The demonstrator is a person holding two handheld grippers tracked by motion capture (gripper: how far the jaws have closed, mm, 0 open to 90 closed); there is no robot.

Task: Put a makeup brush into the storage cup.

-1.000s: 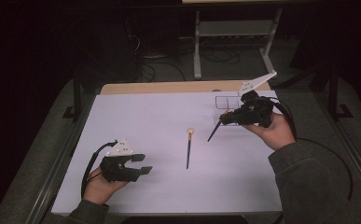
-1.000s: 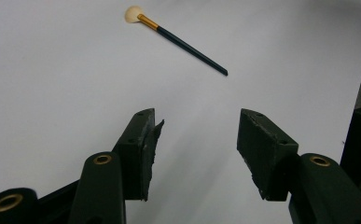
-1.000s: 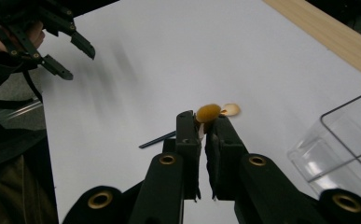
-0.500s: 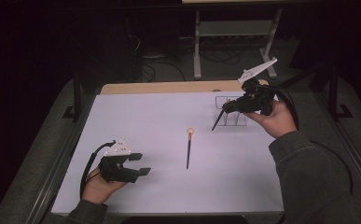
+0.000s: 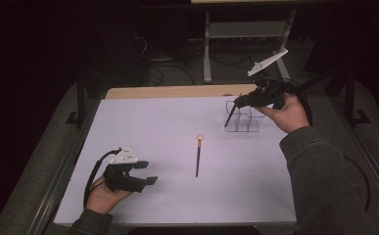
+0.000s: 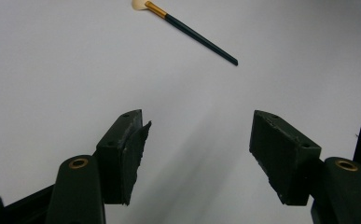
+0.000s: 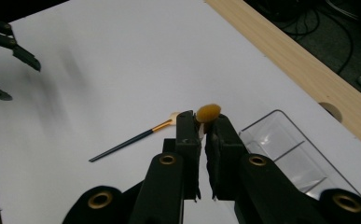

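1. Far left in the high view: the left hand-held gripper (image 5: 145, 174) sits low over the near-left part of the white surface (image 5: 143, 127), released, nothing between its jaws. They've just been opening up wider too.
2. The left gripper view makes that obvious: two black pads (image 6: 127, 149) standing well apart over bare white surface. It also shows one pad's facing is torn and ragged along its edge, which you'd never catch from above.
3. Middle of the surface: a loose brush (image 5: 198, 156) lying flat, dark handle, gold ferrule, pale tip pointing away from the person. It's well apart from both grippers. The left gripper view has it up top (image 6: 190, 31), and the right gripper view catches it past the jaws (image 7: 131, 140).
4. Right side: the right hand-held gripper (image 5: 236, 102) is clenched on a second brush (image 5: 230, 115), whose dark handle slants down from it over the clear organizer (image 5: 248, 125) near the far right edge.
5. From above you can't see that brush's head. The right gripper view can: an orange-yellow tuft (image 7: 208, 112) poking out just above the closed jaws, with the organizer's compartments (image 7: 285, 154) off to the side, and the wooden edge strip (image 7: 299, 65) beyond.
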